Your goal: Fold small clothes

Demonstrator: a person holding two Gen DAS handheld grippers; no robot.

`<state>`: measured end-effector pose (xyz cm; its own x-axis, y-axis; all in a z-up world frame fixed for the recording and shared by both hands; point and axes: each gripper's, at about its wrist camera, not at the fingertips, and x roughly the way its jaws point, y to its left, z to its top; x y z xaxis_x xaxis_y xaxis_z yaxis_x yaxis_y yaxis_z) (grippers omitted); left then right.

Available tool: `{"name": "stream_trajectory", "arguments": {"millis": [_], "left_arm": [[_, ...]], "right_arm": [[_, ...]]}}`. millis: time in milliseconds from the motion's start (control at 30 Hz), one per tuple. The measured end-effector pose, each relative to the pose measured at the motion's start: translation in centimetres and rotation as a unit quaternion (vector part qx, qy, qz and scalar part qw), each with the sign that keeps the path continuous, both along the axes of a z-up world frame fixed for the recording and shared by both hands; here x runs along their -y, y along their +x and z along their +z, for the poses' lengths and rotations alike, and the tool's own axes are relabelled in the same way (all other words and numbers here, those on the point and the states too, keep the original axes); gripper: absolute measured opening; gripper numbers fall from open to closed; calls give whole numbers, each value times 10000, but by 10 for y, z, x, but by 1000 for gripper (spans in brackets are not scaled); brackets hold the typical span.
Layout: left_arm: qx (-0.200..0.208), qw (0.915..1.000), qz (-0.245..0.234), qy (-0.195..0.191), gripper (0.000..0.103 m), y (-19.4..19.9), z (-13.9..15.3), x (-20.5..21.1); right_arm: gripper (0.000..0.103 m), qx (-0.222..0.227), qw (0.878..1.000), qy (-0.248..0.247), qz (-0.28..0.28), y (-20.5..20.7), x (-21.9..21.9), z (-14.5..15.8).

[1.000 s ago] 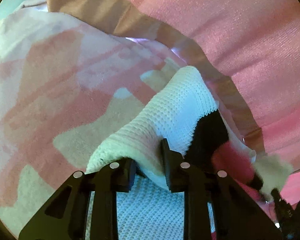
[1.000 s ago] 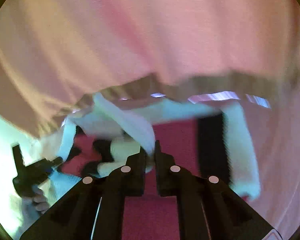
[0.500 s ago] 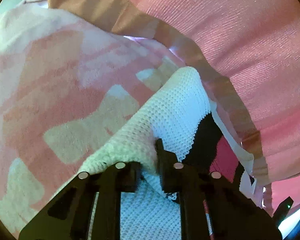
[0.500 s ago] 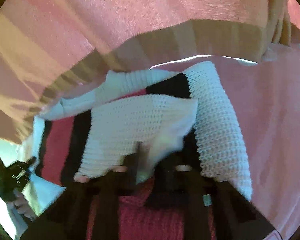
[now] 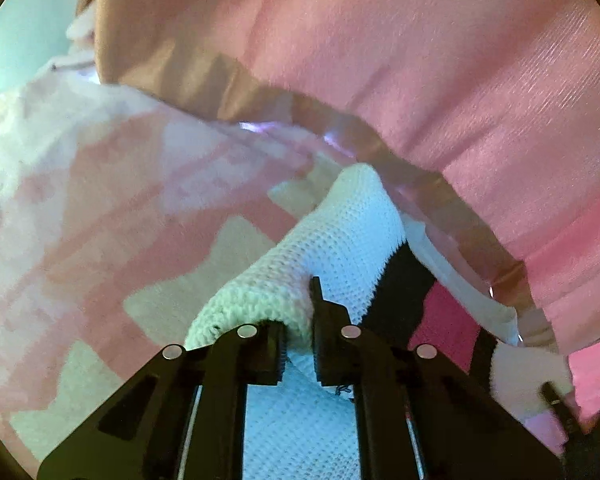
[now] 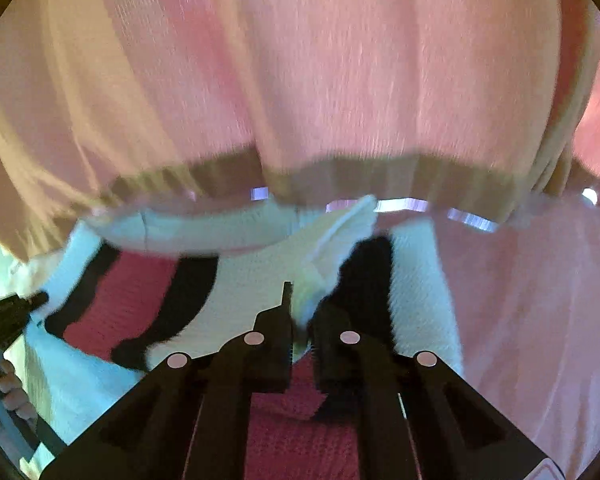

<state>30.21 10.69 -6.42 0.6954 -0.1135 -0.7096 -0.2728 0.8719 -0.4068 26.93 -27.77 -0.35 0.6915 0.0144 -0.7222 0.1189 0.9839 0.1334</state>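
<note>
Knit: small sweater (image 5: 340, 232), white waffle weave with black and red bands, held up off a pink-and-cream blanket (image 5: 100, 208) by both tools; a pink curtain-like cloth (image 5: 420, 80) hangs close behind.
Left gripper (image 5: 298, 332): 2 fingers pinched on a rolled white edge of the sweater; the knit bulges up between and over the jaws, with more white weave hanging below them.
Fabric vs left fingers: the white fold rises away from the tips toward upper right; the black band begins just right of the right finger (image 5: 328, 320).
Right gripper (image 6: 300, 324): jaws nearly together, clamped on a thin white flap of the same sweater (image 6: 236, 280); the flap stands up past the tips, blurred.
Fabric vs right fingers: red body panel lies under the tool, black stripes to either side, a white sleeve-like strip just right of the tips.
Far left of right view: the other tool (image 6: 4, 316) and the person's hand (image 6: 8, 388) show at the sweater's far edge.
Step, my reading: carrying a lifted edge over to make 1 fold.
Doing it well: keep both pinches level and the span taut, lay the edge down square on the body, release only once it rests flat.
Risk: loose knit stretches and sags; uneven pull would skew the fold, and the hanging pink cloth could snag.
</note>
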Motion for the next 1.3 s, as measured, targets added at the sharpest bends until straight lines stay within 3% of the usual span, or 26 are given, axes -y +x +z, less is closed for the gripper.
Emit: {"name": "stream_trajectory", "arguments": {"millis": [67,167,233,333,367,433,467,567,600,700,767,833,900,1000,1067,1200,1267,1300], "left_arm": [[-151,9999,-18,36,9,2,-5,-3],[-600,9981,-31,-118,9,7,-31,-4],[-538,9985,17,-97,9,6,-27,-1],[-438,9990,-7,-55,9,5,-18,-2],[-479,9988,-44,-91,10,6,-19,-3],[-584,9982,-68,-135,10,7,-26,-4],[-603,9981,-77,-138,11,8,-28,-4],[-569,9983,-75,-16,11,9,-23,1],[-566,9983,-74,-96,11,8,-22,-1],[-603,9972,-88,-440,13,6,-22,-11],[-577,9960,-91,-674,14,4,-22,-17],[-578,9958,-178,-688,15,2,-18,-16],[-543,9948,-174,-842,15,-1,-15,-21],[-541,9931,-180,-1026,15,-3,-14,-27],[-550,9938,-249,-932,15,-2,-17,-30],[-563,9948,-368,-761,14,0,-24,-27],[-538,9956,-414,-645,14,-1,-22,-24],[-522,9957,-415,-639,14,-1,-23,-24]], "right_arm": [[5,-149,9998,-32,-157,1,18,-10],[5,-1040,9932,375,-368,7,45,-66],[4,-957,9932,535,-393,5,51,-61],[4,-404,9977,464,-285,3,49,-26],[4,-434,9976,454,-290,3,52,-29],[5,-965,9932,506,-414,7,59,-63],[3,-1012,9927,528,-402,6,60,-76],[12,-1018,9941,326,-205,7,53,-56],[22,-940,9940,445,-334,1,57,-46],[28,-589,9950,113,-801,-13,61,-10],[34,-223,9985,169,-460,-12,35,16],[47,-209,9988,393,194,0,-2,27],[53,-268,9915,582,1135,26,-66,30],[56,-428,9772,312,2056,71,-162,17],[58,-487,9709,-8,2345,102,-213,5],[64,-648,9675,-368,2416,157,-272,-27],[59,-778,9676,-484,2354,181,-285,-48],[12,-851,9667,-482,2366,182,-287,-56]]}}
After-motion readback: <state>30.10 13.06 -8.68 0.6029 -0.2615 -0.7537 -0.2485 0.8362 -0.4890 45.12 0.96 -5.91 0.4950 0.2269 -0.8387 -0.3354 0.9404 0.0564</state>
